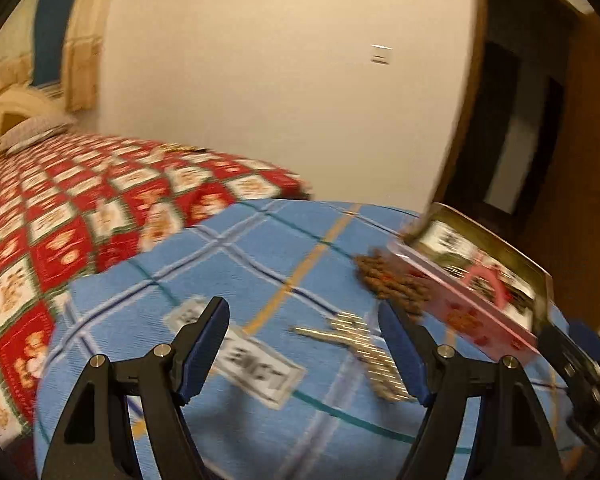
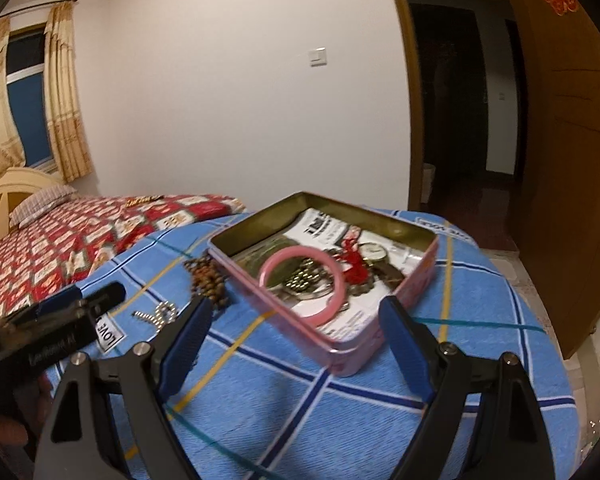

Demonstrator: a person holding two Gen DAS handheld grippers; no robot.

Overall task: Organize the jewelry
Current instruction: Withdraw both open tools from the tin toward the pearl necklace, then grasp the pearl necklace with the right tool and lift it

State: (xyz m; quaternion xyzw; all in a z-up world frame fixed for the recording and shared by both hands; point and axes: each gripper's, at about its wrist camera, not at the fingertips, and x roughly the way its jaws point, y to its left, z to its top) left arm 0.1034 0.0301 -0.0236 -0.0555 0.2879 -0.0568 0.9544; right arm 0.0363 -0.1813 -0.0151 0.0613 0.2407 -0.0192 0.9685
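Observation:
A pink tin box (image 2: 348, 354) stands on the blue checked cloth (image 2: 284, 412). It holds a pink bangle (image 2: 300, 288), a watch (image 2: 374, 251), a red ornament and papers. Brown wooden beads (image 2: 210, 280) lie against its left side, and a gold chain (image 2: 162, 314) lies further left. My right gripper (image 2: 296, 342) is open, with the box's near corner between its fingers but untouched. In the blurred left wrist view, my left gripper (image 1: 304, 350) is open above the gold chain (image 1: 364, 348), with the beads (image 1: 384, 276) and the box (image 1: 472, 304) to its right.
A bed with a red patterned cover (image 2: 60, 248) lies beyond the table on the left. An open doorway (image 2: 460, 100) and a wooden door (image 2: 568, 160) are at the right. The left gripper's body (image 2: 56, 320) shows at the left of the right wrist view.

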